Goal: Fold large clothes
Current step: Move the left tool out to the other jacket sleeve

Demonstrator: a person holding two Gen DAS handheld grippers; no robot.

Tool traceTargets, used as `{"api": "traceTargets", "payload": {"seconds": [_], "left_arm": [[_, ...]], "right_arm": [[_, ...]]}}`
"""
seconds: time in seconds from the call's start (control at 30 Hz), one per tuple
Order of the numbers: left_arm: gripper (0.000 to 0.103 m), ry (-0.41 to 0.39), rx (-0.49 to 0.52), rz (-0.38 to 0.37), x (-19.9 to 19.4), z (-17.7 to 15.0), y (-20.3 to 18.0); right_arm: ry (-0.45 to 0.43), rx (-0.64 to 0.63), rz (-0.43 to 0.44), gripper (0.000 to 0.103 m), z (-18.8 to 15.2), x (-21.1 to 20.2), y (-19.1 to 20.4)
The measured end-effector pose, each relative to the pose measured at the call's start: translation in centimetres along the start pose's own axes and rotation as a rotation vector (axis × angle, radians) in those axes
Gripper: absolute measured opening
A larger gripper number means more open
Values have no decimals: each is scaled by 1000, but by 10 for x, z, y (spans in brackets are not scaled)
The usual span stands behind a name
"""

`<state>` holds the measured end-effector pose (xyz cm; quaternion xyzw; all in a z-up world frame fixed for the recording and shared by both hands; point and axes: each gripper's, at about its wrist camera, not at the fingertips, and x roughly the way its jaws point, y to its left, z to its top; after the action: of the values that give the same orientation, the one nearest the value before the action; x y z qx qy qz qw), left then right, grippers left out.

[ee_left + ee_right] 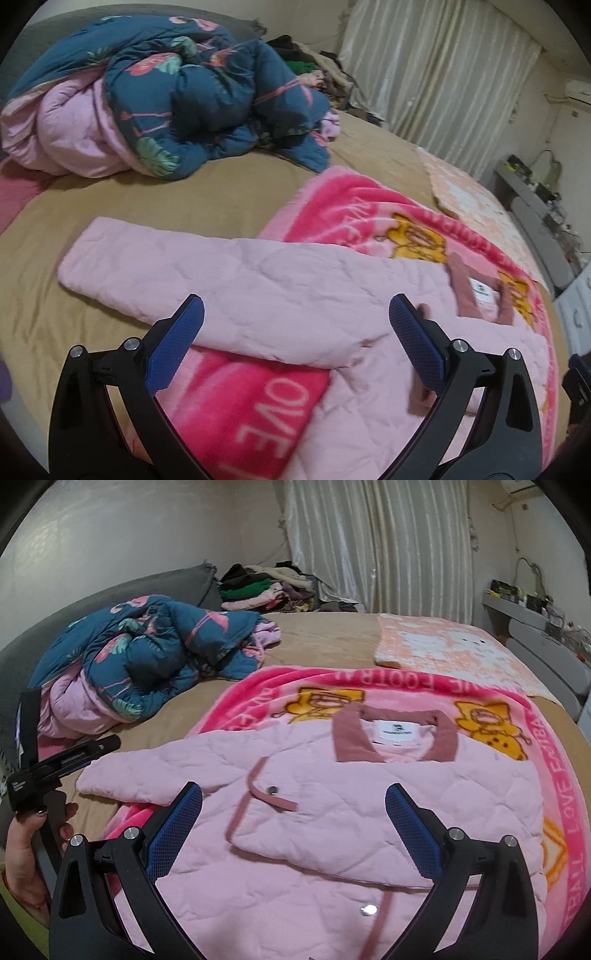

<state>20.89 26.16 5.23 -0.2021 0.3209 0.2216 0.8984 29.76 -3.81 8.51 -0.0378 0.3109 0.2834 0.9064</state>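
- One tan-sheeted bed (325, 638) fills both views.
- Crumpled teal flamingo-print comforter (147, 646) with a pink lining is heaped at ten o'clock in the right wrist view.
- Hot-pink cartoon blanket (554, 775) lies spread at centre, under the garment.
- Pink quilted jacket (369, 794) lies flat on that blanket, mauve collar (391, 734) at twelve o'clock, one sleeve (147, 266) stretched toward nine o'clock onto the sheet.
- Left gripper (295, 332) hovers above the sleeve, blue-padded jaws spread wide, holding nothing.
- Right gripper (293, 812) hovers over the jacket front, jaws likewise apart and empty.
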Motion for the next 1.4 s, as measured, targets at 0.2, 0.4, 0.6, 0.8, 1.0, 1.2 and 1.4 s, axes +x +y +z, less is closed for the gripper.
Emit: {"api": "traceTargets", "payload": {"seconds": [0.2,0.4,0.6,0.8,1.0,1.2,1.4], "left_arm": [[94,13,-51,26,7,5,23],[94,51,-122,53,21,7,52],[94,89,-201,71,36,6,83],[94,123,-286,124,53,3,118],[94,170,-358,116,72,-3,143],[94,187,-482,114,100,-12,170],[94,191,-616,105,132,-26,199]], "right_arm": [[15,-60,31,99,6,16,37],[33,-115,67,99,14,36,66],[67,-174,101,99,12,61,91],[113,-219,125,99,11,88,115],[141,-246,145,99,12,108,132],[166,-253,151,99,8,121,136],[193,-252,139,99,1,128,124]]}}
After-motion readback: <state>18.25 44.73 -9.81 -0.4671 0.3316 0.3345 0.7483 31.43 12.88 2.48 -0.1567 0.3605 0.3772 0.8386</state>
